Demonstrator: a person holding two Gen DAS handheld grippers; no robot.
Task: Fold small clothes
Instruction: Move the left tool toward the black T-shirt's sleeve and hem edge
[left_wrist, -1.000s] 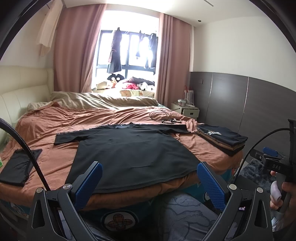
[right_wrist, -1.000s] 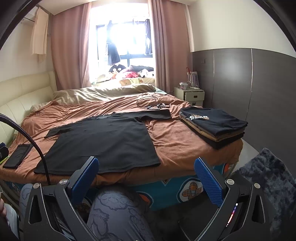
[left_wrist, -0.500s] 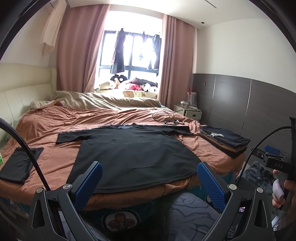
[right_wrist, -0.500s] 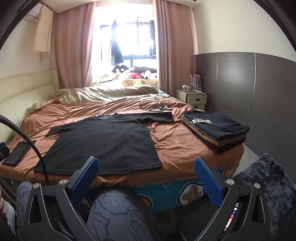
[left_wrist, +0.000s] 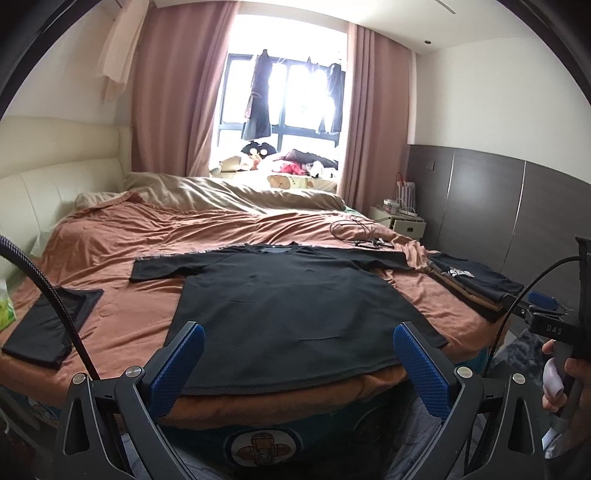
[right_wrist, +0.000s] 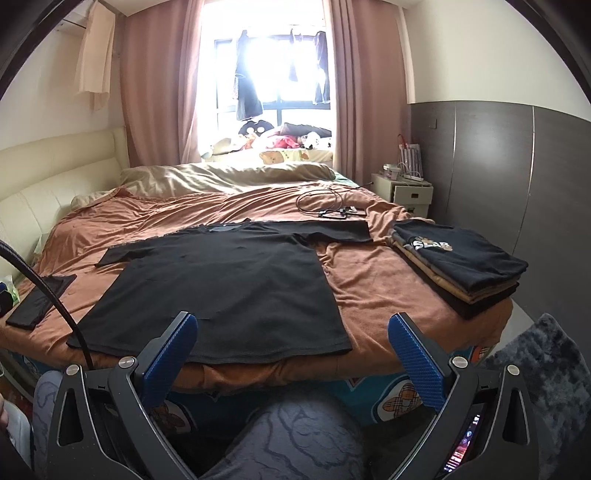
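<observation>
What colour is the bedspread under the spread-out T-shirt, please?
Rusty orange-brown bedspread, plain; clearest in the right wrist view.

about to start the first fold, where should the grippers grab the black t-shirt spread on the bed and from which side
Take the black t-shirt by its near hem corners, coming from the foot of the bed. It lies flat with the collar far away and the hem at the near edge, right ahead of both open grippers: left gripper toward the left corner, right gripper toward the right corner, pinching low since the cloth is thin.

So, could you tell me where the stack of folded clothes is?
In the right wrist view, the stack of folded clothes sits on the bed's right edge, right of the spread black T-shirt.
</observation>
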